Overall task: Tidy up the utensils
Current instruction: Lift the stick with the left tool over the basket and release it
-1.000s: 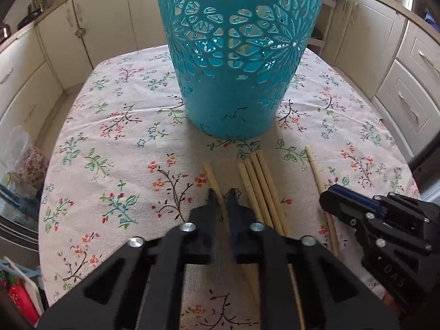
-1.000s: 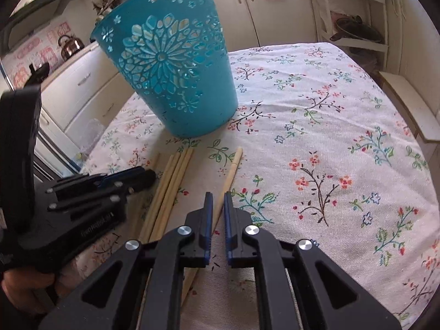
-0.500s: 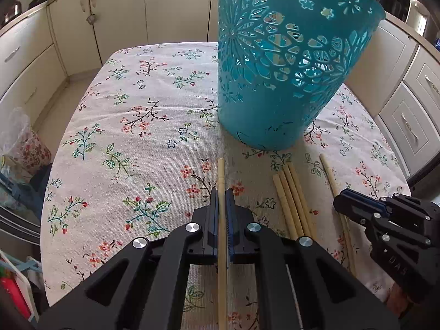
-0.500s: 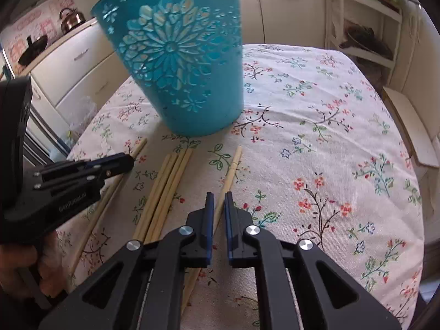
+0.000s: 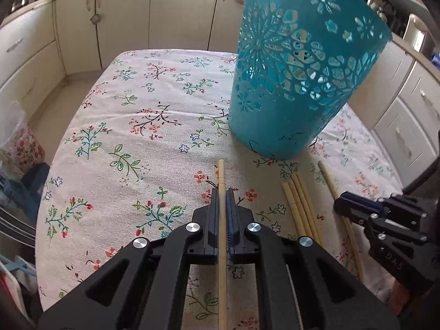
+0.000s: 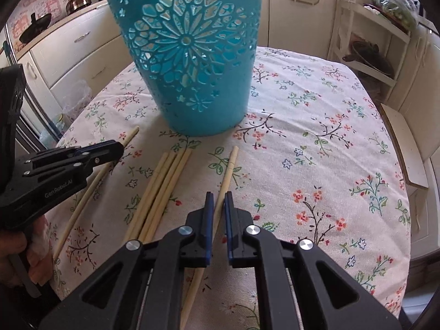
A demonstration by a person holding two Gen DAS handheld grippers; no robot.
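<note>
A teal cut-out plastic basket stands upright on the floral tablecloth; it also shows in the right wrist view. My left gripper is shut on one pale wooden chopstick, held just above the cloth and pointing at the basket; it also shows from the side. A bundle of three chopsticks lies between the grippers. My right gripper stands slightly open astride a single chopstick lying on the cloth.
The round table's cloth drops off at the edges. Cream kitchen cabinets ring the table. A shelf rack stands at the back right. A plastic bag sits below the left edge.
My left gripper has closed on a chopstick, lifted it and swung left, away from the bundle. My right gripper has opened a little around the single chopstick.
</note>
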